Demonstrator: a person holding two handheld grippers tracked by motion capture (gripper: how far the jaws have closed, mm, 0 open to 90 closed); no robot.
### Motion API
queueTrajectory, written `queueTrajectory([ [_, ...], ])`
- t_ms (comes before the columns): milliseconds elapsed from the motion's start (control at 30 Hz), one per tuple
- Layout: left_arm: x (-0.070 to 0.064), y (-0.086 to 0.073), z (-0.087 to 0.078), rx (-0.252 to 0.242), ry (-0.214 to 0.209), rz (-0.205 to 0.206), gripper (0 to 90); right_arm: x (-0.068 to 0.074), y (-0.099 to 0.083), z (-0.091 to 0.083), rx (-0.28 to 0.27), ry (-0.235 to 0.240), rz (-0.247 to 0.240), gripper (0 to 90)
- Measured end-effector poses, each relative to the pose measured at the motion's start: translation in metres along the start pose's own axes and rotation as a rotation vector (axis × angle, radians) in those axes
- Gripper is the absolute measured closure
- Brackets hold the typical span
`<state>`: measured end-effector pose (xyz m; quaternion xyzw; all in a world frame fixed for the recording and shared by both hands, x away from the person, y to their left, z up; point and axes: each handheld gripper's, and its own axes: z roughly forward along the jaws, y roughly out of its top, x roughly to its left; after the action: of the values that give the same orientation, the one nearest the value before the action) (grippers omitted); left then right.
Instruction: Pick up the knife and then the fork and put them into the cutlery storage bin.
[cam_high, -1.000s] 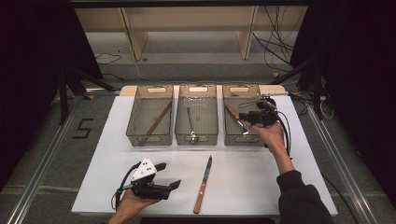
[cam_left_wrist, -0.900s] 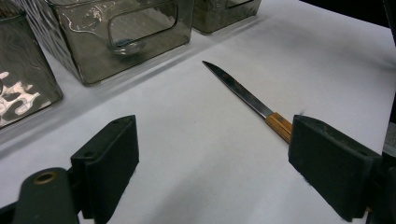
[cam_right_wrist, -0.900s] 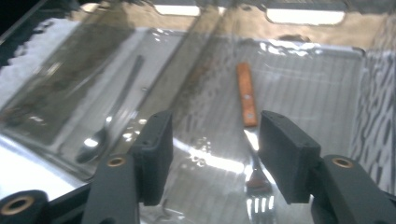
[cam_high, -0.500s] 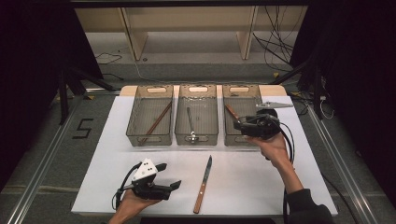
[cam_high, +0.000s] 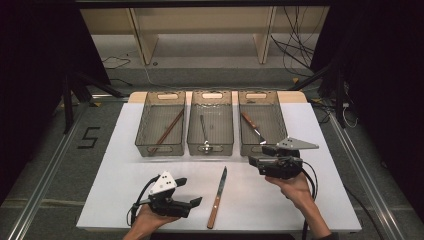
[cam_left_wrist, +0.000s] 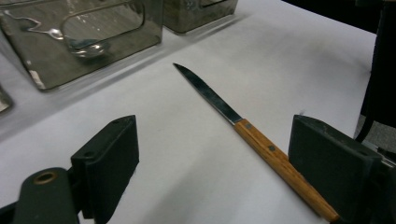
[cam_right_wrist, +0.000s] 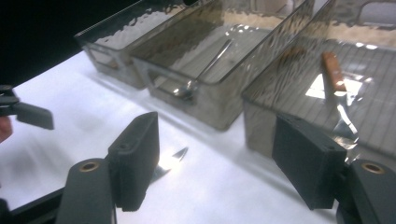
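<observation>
We see a knife (cam_high: 218, 196) lying flat on the white table (cam_high: 330, 200), its thin grey blade tapering to a point toward the bins and its smooth orange-brown wooden handle set with two rivets. Our left gripper (cam_high: 192, 202) sits just beside it, jaws spread wide and empty. Our right gripper (cam_high: 251, 161) hovers before the right-hand bin (cam_high: 280, 125), jaws wide apart, holding nothing. The three smoky, rippled clear-plastic bins are rectangular.
</observation>
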<state>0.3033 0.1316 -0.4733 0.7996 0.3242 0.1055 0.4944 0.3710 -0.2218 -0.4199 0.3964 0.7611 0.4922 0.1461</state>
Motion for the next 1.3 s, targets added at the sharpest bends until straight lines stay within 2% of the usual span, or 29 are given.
queueTrajectory([
  [167, -0.009, 0.004, 0.007, 0.014, -0.053, 0.018, 31.2, 0.005, -0.018, -0.004, 0.002, 0.003, -0.015, 32.8],
  [267, -0.014, 0.007, 0.011, 0.023, -0.078, 0.026, 43.3, 0.007, -0.026, -0.007, -0.005, 0.009, -0.01, 32.5],
  [533, -0.028, 0.015, 0.027, 0.09, -0.134, 0.065, 75.8, 0.011, -0.041, -0.019, -0.058, 0.014, 0.003, 30.1],
  [667, -0.035, 0.016, 0.036, 0.134, -0.165, 0.082, 87.0, 0.014, -0.048, -0.025, -0.073, 0.024, 0.004, 30.0],
  [767, -0.041, 0.015, 0.042, 0.167, -0.193, 0.097, 89.1, 0.016, -0.052, -0.026, -0.071, 0.023, 0.003, 30.0],
  [1033, -0.053, 0.005, 0.053, 0.258, -0.227, 0.12, 89.2, 0.018, -0.058, -0.027, -0.058, 0.024, 0.006, 30.1],
  [1167, -0.056, 0.0, 0.057, 0.304, -0.219, 0.142, 89.3, 0.019, -0.059, -0.027, -0.058, 0.025, 0.006, 30.1],
  [1300, -0.056, -0.002, 0.057, 0.33, -0.215, 0.15, 89.3, 0.019, -0.059, -0.028, -0.057, 0.028, 0.008, 30.1],
])
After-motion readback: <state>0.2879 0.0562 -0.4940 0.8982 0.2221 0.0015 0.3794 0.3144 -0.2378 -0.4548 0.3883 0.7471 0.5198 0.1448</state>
